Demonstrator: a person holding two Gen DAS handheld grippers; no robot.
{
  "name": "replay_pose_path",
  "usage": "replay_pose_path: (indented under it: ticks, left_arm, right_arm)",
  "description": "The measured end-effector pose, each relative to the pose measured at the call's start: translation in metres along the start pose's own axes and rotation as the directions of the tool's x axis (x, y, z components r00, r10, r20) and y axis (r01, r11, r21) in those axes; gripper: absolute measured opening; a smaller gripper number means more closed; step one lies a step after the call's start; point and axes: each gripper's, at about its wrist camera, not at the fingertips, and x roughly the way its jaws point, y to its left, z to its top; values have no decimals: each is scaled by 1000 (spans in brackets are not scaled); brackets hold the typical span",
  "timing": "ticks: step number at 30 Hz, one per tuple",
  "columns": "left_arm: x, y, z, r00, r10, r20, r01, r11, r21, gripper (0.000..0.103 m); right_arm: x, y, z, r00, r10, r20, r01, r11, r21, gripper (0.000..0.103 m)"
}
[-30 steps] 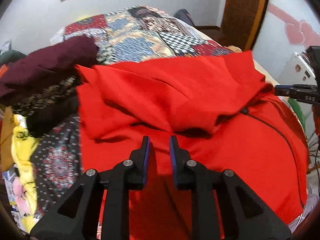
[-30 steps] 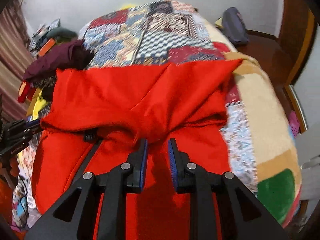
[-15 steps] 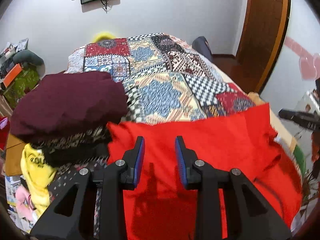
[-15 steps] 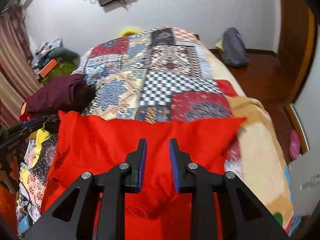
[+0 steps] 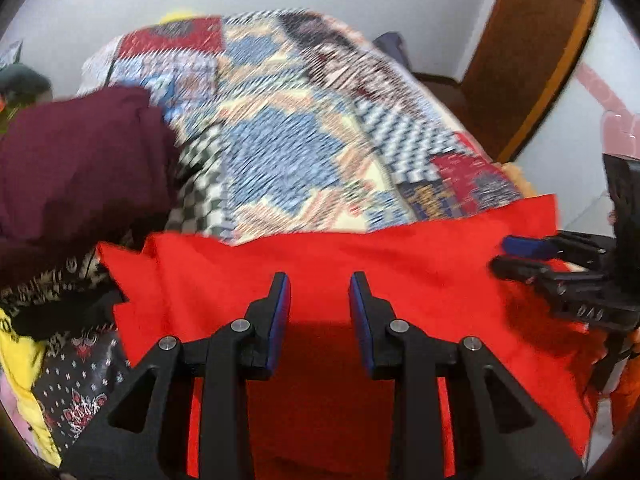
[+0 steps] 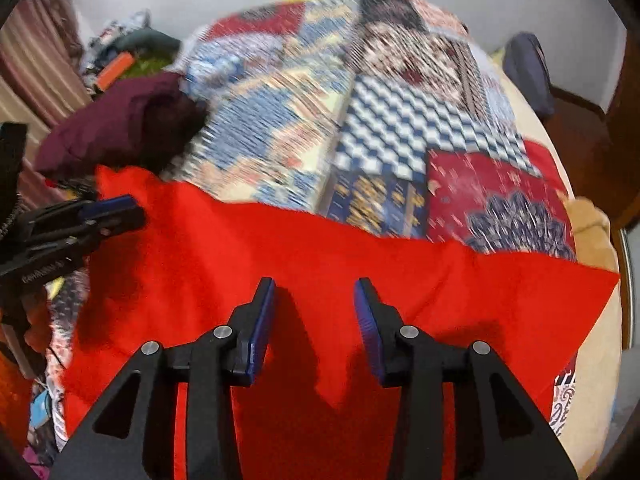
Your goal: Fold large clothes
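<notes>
A large red garment (image 5: 360, 256) lies spread across the near part of a patchwork-covered bed (image 5: 280, 132); it also shows in the right wrist view (image 6: 320, 256). My left gripper (image 5: 319, 292) is open and empty just above the red cloth near its left half. My right gripper (image 6: 314, 300) is open and empty above the cloth's right half. Each gripper shows in the other's view, the right one (image 5: 516, 254) at the right edge, the left one (image 6: 116, 210) at the left edge. Both views are motion-blurred.
A dark maroon folded garment (image 5: 76, 160) tops a pile of clothes (image 5: 24, 344) at the bed's left side, touching the red cloth's left corner. A wooden door (image 5: 532, 52) stands at the right. A dark bag (image 6: 528, 72) sits past the bed's far right.
The red garment's bunched upper layer has been laid out flat toward the far side. Both grippers went from nearly shut to open and dropped close over the cloth.
</notes>
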Motion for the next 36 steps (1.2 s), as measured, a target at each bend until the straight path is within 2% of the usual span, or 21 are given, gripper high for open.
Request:
replay_pose_path:
  ticks: [4, 8, 12, 13, 15, 16, 17, 21, 25, 28, 30, 33, 36]
  left_arm:
    - [8, 30, -14, 999, 35, -20, -36, 998, -50, 30]
    - [3, 56, -33, 1000, 0, -20, -2, 993, -118, 30]
    - [-9, 66, -50, 998, 67, -5, -67, 987, -148, 31]
    - [-11, 70, -54, 993, 115, -14, -116, 981, -157, 31]
    - [-13, 78, -61, 987, 161, -21, -162, 971, -175, 48]
    - [-15, 82, -65, 983, 183, -24, -184, 964, -191, 53]
    - [-17, 88, -70, 980, 196, -29, -198, 957, -211, 57]
    - [-30, 111, -89, 973, 223, -63, -232, 931, -283, 57]
    - [-49, 129, -97, 962, 262, -75, -272, 900, -341, 57]
    - [-68, 140, -97, 974, 226, -31, -219, 889, -403, 57]
    - [-76, 143, -93, 987, 161, 10, -140, 887, -440, 59]
    - [-69, 137, -77, 996, 68, 52, -36, 885, -465, 64]
    - [-54, 129, -66, 998, -21, 65, 50, 872, -488, 65]
  right_arm:
    - [-1, -45, -13, 999, -51, -6, 51, 994, 99, 37]
    - [-20, -86, -29, 993, -114, 23, 107, 974, 198, 37]
    - [-41, -117, -46, 986, -157, 51, 135, 945, 298, 37]
    - [-46, -123, -51, 983, -175, 48, 151, 935, 320, 37]
    - [-54, -132, -63, 973, -228, 24, 204, 909, 363, 40]
    - [-56, -138, -67, 971, -238, 22, 212, 900, 381, 51]
    - [-62, -142, -74, 970, -243, 28, 211, 889, 405, 56]
    - [-80, -151, -93, 971, -239, 24, 202, 868, 454, 56]
    - [-96, -149, -100, 968, -248, 44, 202, 867, 456, 56]
    - [-101, -142, -96, 970, -233, 68, 178, 874, 452, 57]
    - [-99, -137, -91, 974, -212, 83, 154, 882, 444, 57]
    - [-87, -129, -83, 980, -182, 76, 132, 892, 432, 57]
    - [-71, -123, -79, 987, -149, 56, 111, 898, 426, 57]
